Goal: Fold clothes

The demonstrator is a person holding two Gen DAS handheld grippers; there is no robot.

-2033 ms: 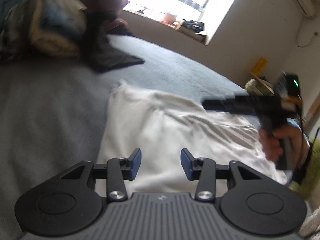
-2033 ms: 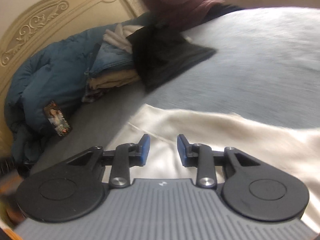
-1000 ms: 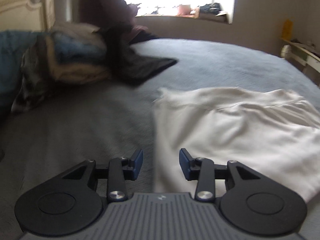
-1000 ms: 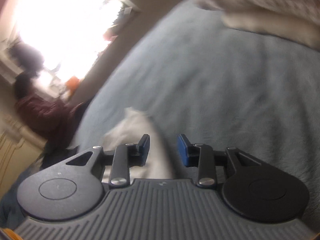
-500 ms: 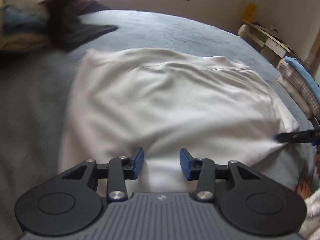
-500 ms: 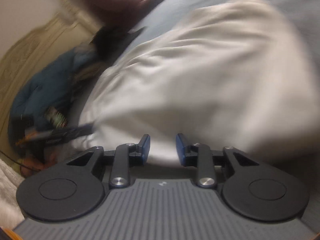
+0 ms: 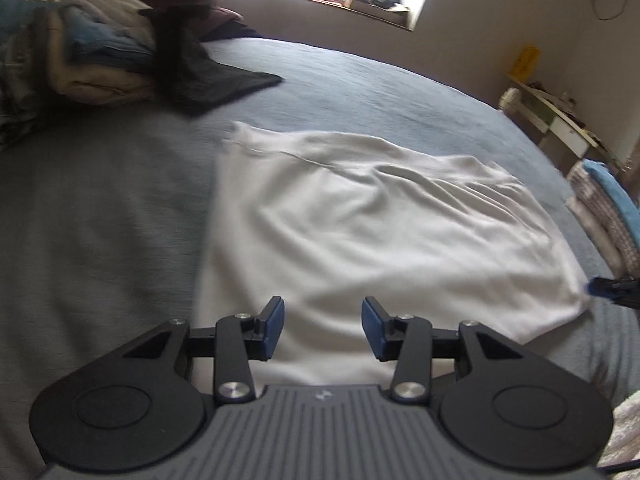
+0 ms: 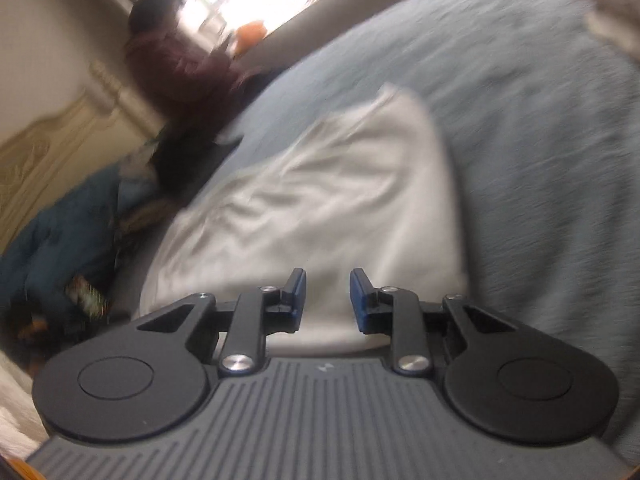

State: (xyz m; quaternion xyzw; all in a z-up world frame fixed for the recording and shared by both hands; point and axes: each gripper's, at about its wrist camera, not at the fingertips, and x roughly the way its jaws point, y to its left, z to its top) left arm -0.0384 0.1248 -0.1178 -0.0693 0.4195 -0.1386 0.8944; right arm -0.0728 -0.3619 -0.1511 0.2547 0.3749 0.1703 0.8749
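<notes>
Left wrist: white garment (image 7: 372, 232) spread flat on grey bed (image 7: 100, 208)

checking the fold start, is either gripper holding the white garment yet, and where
Nothing is held. The left gripper and right gripper, its jaws just closing, stand open over the white garment's near edge.

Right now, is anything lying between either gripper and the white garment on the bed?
Nothing visible. The white garment lies spread directly ahead of the left gripper and the right gripper, both open with nothing between their jaws. The dark cloth lies off to the far side.
</notes>
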